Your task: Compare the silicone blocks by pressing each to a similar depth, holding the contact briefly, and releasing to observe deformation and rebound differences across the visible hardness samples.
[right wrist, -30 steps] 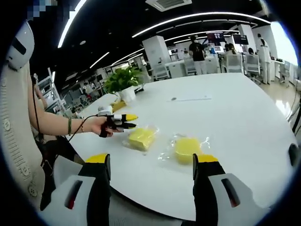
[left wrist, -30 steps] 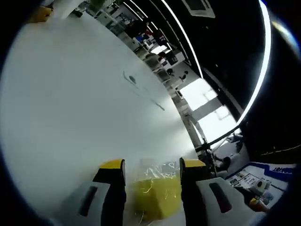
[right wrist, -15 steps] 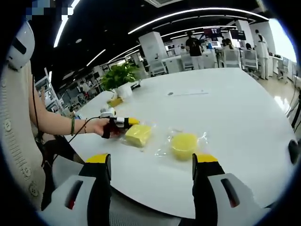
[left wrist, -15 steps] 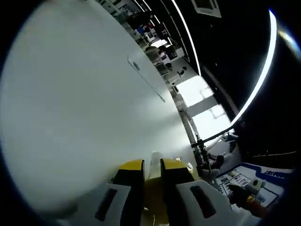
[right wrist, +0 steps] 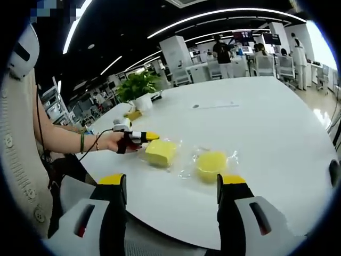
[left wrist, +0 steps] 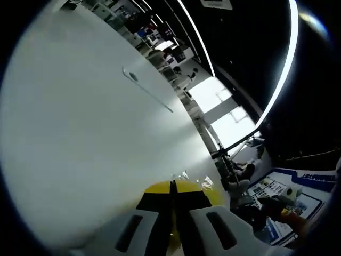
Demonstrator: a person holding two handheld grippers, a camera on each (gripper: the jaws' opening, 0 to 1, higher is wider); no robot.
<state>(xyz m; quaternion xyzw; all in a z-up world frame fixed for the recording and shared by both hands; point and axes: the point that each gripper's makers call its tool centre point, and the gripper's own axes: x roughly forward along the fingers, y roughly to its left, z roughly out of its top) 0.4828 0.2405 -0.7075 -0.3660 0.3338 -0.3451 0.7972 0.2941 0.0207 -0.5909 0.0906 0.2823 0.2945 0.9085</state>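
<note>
Left claw [right wrist: 151,137] clenched, yellow tips together, at the left edge of the square yellow block [right wrist: 160,152] in its clear bag, on the white bench [right wrist: 266,122]; whether the bag film is pinched cannot be told; seen from its own camera [left wrist: 172,193], jaws pressed flat against each other over yellow. Hand [right wrist: 114,142] wrapped round the handle, forearm reaching level from the left (bracelet at the wrist). Round yellow block [right wrist: 211,161] bagged just beside the square one. Right claw [right wrist: 171,184] released, jaws wide apart, hovering near the bench edge, well short of both blocks. Potted plant [right wrist: 137,90] at the far side.
</note>
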